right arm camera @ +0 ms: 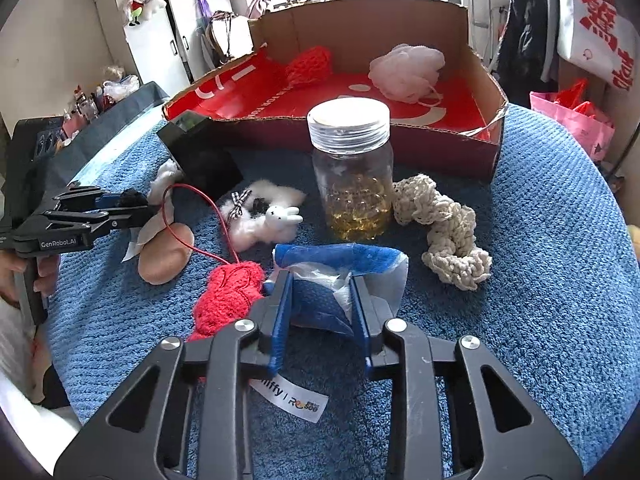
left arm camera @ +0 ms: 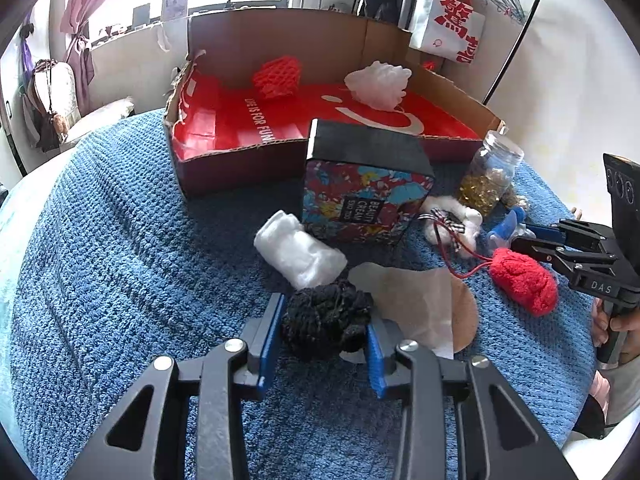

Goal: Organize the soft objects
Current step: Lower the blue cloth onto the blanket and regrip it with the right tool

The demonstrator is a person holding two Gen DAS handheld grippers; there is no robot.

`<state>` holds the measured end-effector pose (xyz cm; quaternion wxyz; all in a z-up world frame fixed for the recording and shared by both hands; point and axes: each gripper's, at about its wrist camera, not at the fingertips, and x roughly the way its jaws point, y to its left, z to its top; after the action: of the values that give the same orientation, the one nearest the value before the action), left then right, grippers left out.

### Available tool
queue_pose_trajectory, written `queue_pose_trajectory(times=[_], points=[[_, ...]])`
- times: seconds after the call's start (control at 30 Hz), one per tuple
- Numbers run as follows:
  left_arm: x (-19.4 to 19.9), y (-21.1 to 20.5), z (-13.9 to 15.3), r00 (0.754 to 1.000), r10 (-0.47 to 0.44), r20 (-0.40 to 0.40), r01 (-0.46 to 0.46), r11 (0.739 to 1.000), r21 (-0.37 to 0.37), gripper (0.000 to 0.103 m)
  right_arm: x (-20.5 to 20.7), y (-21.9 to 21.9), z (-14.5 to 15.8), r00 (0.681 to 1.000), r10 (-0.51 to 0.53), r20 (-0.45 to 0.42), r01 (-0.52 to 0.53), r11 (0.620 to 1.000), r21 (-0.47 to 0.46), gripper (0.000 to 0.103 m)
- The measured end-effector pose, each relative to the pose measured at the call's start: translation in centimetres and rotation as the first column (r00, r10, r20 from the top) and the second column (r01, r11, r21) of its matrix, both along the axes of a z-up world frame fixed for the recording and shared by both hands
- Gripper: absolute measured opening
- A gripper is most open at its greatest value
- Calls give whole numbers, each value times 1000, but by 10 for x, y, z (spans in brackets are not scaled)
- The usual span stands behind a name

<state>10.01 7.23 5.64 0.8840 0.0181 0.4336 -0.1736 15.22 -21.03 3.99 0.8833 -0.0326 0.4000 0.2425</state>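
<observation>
- Left gripper (left arm camera: pixel 326 334) is clamped on a black yarn ball (left arm camera: pixel 326 320), blue pads pressing both its sides, on the blue towel (left arm camera: pixel 120 240)
- Right gripper (right arm camera: pixel 322 312) is closed on a blue-and-clear plastic bag (right arm camera: pixel 340 276), which is pinched between its pads; the bag lies on the towel just in front of the jar (right arm camera: pixel 352 172)
- Red knit piece (right arm camera: pixel 228 296) lies just left of the right gripper, its red cord looping up toward the white bunny plush (right arm camera: pixel 264 216)
- White cotton roll (left arm camera: pixel 298 250) sits just beyond the black ball, close to the patterned box (left arm camera: pixel 368 192)
- Beige pad (left arm camera: pixel 432 300) with a translucent sheet lies just right of the black ball
- Cream yarn braid (right arm camera: pixel 444 228) lies right of the jar
- Cardboard tray (left arm camera: pixel 240 164) at the back holds a red mesh puff (left arm camera: pixel 276 76) and a white mesh puff (left arm camera: pixel 378 84), well apart
- A hand (right arm camera: pixel 28 276) grips the left gripper's handle at the left edge of the right wrist view
</observation>
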Motion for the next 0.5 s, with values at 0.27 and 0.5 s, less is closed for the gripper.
queue_pose_trajectory(times=[0.27,0.5], points=[[-7,1,7,1000,1,9,-1,1000,-1,38,-5,-7,13,999,-12,31,11,999,32,22],[-8,6,18,999,14,32,-15,1000,8,38,-13,4,35,997,44,70,-49,997,66,22]])
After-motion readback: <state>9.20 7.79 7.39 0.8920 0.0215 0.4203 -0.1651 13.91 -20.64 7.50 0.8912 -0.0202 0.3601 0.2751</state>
